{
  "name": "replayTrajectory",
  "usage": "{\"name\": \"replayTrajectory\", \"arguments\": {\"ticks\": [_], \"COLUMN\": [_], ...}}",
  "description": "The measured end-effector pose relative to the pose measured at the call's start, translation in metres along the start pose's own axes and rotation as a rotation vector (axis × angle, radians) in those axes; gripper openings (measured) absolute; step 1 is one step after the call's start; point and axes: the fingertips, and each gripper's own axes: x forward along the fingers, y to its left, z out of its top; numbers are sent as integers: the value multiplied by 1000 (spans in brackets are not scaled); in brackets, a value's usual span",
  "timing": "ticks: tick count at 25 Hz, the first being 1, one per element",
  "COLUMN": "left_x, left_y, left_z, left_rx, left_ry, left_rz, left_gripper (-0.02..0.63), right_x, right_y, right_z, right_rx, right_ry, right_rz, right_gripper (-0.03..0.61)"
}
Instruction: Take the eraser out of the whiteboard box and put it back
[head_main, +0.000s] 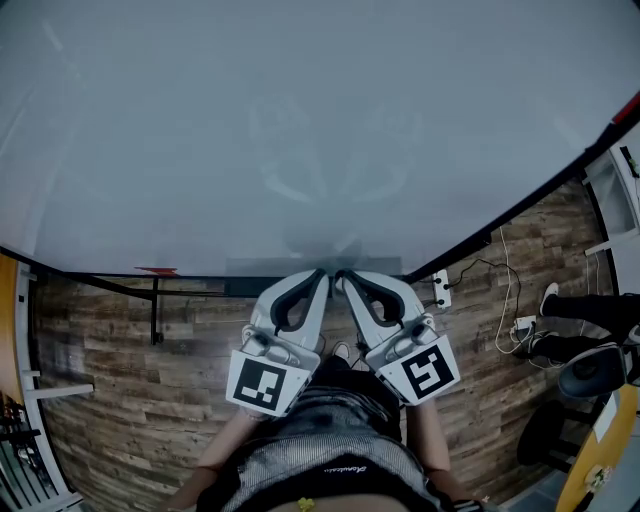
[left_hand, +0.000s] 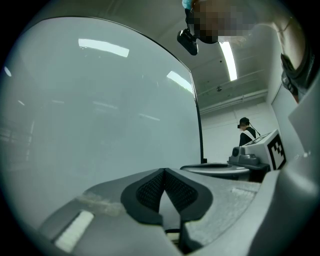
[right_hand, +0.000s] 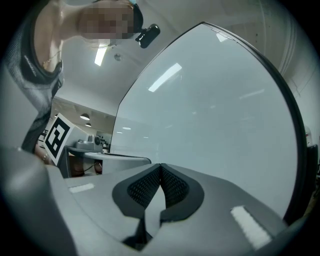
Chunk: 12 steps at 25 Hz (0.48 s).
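A large whiteboard (head_main: 300, 120) fills most of the head view, and both grippers point at its lower edge. My left gripper (head_main: 321, 273) and right gripper (head_main: 341, 276) sit side by side, tips almost touching each other. A faint grey box (head_main: 300, 265) lies along the board's bottom edge just ahead of the tips. I see no eraser in any view. In the left gripper view the left gripper (left_hand: 164, 170) is shut, pads together with nothing between them. The right gripper (right_hand: 160, 165) is likewise shut and empty, facing the whiteboard (right_hand: 215, 100).
A small red object (head_main: 156, 270) rests on the board's lower ledge at the left. The board's black stand (head_main: 155, 310) rises from a wood-plank floor. A power strip with cables (head_main: 440, 290) lies at the right, near a person's legs (head_main: 590, 310) and a chair (head_main: 590, 370).
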Motion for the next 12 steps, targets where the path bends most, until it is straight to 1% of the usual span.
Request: {"name": "replayTrajectory", "arguments": {"ticks": [6,12], "left_x": [-2,-6], "left_y": [-3,-6], "left_z": [6,2], "left_rx": [12,10], "left_ry": [-6,17], "left_rz": [-14,-21], "left_gripper": [2,2], "right_x": [-1,-2], "right_y": [3,7], "right_z": [5,2], "right_rx": [-7,-8], "right_ry": [5,15], "right_rz": [-3,-9], "right_gripper": [2,2]}}
